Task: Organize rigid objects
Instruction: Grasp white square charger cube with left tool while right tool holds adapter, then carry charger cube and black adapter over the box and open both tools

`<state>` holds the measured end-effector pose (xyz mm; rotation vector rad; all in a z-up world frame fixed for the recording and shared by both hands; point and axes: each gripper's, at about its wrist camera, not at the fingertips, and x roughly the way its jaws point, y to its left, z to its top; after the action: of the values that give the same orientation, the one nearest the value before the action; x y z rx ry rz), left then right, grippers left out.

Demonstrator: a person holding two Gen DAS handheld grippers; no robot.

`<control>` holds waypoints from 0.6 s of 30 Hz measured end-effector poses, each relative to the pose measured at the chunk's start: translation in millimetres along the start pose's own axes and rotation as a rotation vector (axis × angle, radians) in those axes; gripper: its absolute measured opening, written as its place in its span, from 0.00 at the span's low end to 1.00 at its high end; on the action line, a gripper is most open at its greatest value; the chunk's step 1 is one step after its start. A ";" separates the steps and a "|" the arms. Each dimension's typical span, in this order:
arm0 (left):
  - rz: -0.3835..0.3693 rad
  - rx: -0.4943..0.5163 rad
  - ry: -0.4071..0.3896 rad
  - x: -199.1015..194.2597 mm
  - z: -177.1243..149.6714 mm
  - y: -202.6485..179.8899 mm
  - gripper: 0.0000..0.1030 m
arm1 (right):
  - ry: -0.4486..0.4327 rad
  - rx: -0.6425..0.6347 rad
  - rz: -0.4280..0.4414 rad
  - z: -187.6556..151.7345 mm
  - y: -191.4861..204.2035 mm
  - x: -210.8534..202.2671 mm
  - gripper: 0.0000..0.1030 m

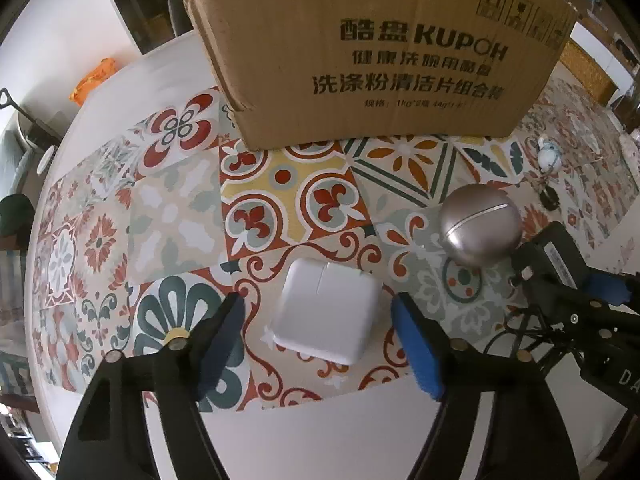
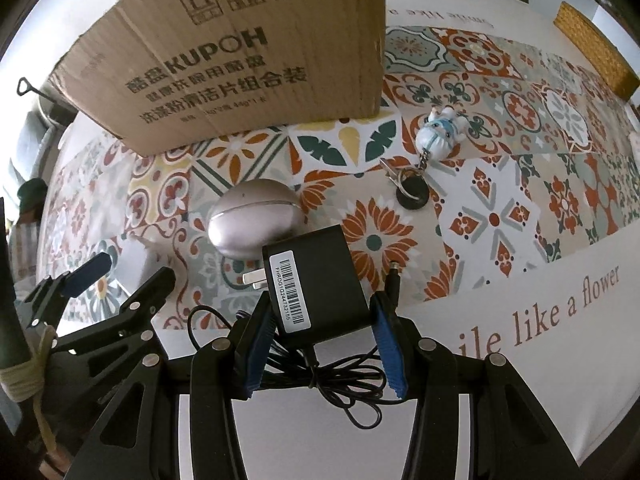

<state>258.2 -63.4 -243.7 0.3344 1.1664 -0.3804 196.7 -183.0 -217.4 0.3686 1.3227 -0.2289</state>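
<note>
A white square charger (image 1: 326, 312) lies flat on the patterned cloth between my left gripper's (image 1: 318, 306) blue pads. The jaws are open, with a small gap on each side of the charger. My right gripper (image 2: 320, 308) is shut on a black power adapter (image 2: 316, 280) with a barcode label, and its thin cable (image 2: 340, 376) hangs tangled below. A silver egg-shaped case (image 2: 256, 220) rests on the cloth just beyond the adapter. In the left wrist view the case (image 1: 480, 224) sits right of the charger, in front of the right gripper (image 1: 560, 280).
A large cardboard box (image 1: 380, 60) stands at the back of the cloth. A small figurine keychain (image 2: 440, 132) with a black fob (image 2: 412, 192) lies right of the box. A woven mat (image 2: 596, 52) sits at the far right. An orange bag (image 1: 92, 80) is beyond the table's left edge.
</note>
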 end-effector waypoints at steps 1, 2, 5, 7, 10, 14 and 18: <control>-0.002 0.003 0.006 3.0 0.4 -0.3 0.66 | 0.003 0.000 -0.003 0.6 1.4 1.3 0.46; -0.002 0.006 0.012 6.1 0.4 -0.6 0.63 | 0.007 0.001 -0.007 1.1 2.3 3.0 0.46; -0.029 -0.008 0.002 6.9 0.1 1.2 0.50 | 0.017 0.004 -0.011 2.0 2.5 9.6 0.46; -0.037 -0.013 -0.002 7.2 -0.4 -1.3 0.48 | 0.021 0.005 -0.010 3.4 2.1 12.9 0.46; -0.026 -0.008 -0.012 5.0 -3.8 -6.3 0.48 | 0.022 0.003 -0.009 3.6 1.8 14.5 0.46; -0.024 -0.038 -0.026 -2.5 -7.9 -8.3 0.48 | 0.017 -0.013 -0.011 2.6 1.9 14.5 0.46; -0.022 -0.061 -0.052 -22.6 -13.6 -12.3 0.47 | 0.008 -0.022 0.000 -0.3 0.1 9.7 0.46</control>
<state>233.7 -65.7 -228.2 0.2571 1.1287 -0.3693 198.8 -182.4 -226.8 0.3511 1.3319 -0.2132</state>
